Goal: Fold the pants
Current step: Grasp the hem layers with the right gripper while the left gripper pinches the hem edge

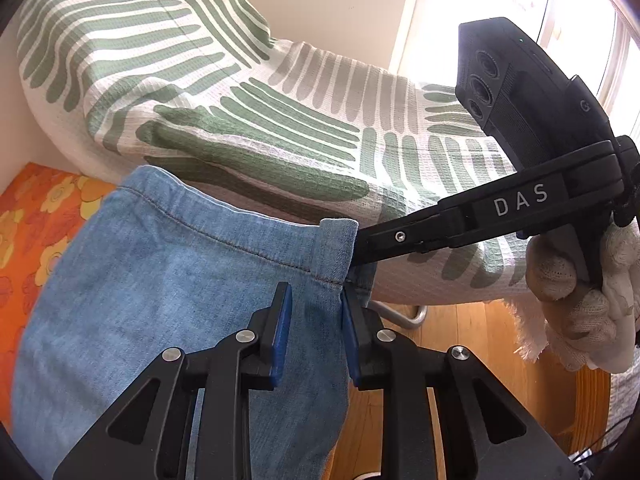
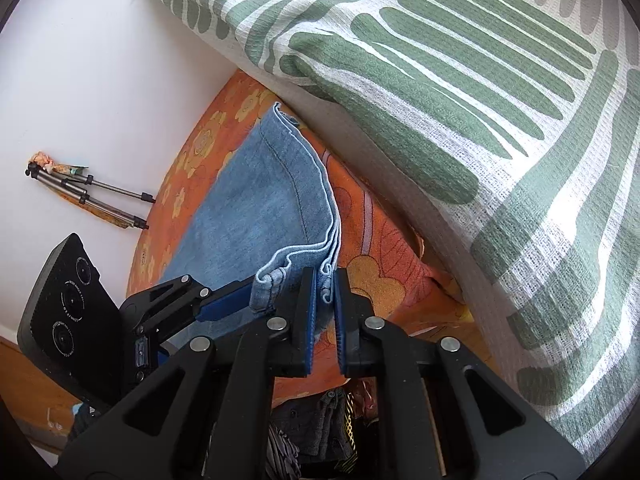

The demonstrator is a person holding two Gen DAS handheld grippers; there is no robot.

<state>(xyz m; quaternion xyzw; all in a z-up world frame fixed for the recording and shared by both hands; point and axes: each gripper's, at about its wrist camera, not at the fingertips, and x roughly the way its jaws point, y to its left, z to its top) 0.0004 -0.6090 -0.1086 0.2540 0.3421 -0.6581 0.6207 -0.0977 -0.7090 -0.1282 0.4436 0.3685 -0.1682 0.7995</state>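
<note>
Wooden floorboards (image 1: pixel 472 344) show warm and glossy below the near edge of the scene, with a chrome tube (image 1: pixel 404 314) curving just above them. Nearest the left camera, the left claw (image 1: pixel 316 312) has its blue pads set narrowly on the near hem corner of the pants (image 1: pixel 168 280), the light blue denim bunched between them (the fabric hangs down past the claw body, so it reads as a grip). Just beyond, the right claw (image 1: pixel 354 252) comes in from the right side, its black fingers pinched onto the folded hem edge; a hand in a white knit glove (image 1: pixel 576 296) carries it. In the right wrist view the same right claw (image 2: pixel 324 280) stands nearly closed, the stacked hem layers caught between its pads, and the left claw (image 2: pixel 260 284) bites the denim corner just beside it.

Past both claws the pants spread flat over an orange sheet with yellow flowers (image 2: pixel 376 276), their far hem lying close to a large cushion in white with green stripes (image 1: pixel 248 128). That cushion rises behind and leans against a pale wall (image 2: pixel 80 80). Farther off, a folded tripod (image 2: pixel 88 196) lies by the wall, and a bright window (image 1: pixel 500 8) glares behind the right hand's device.
</note>
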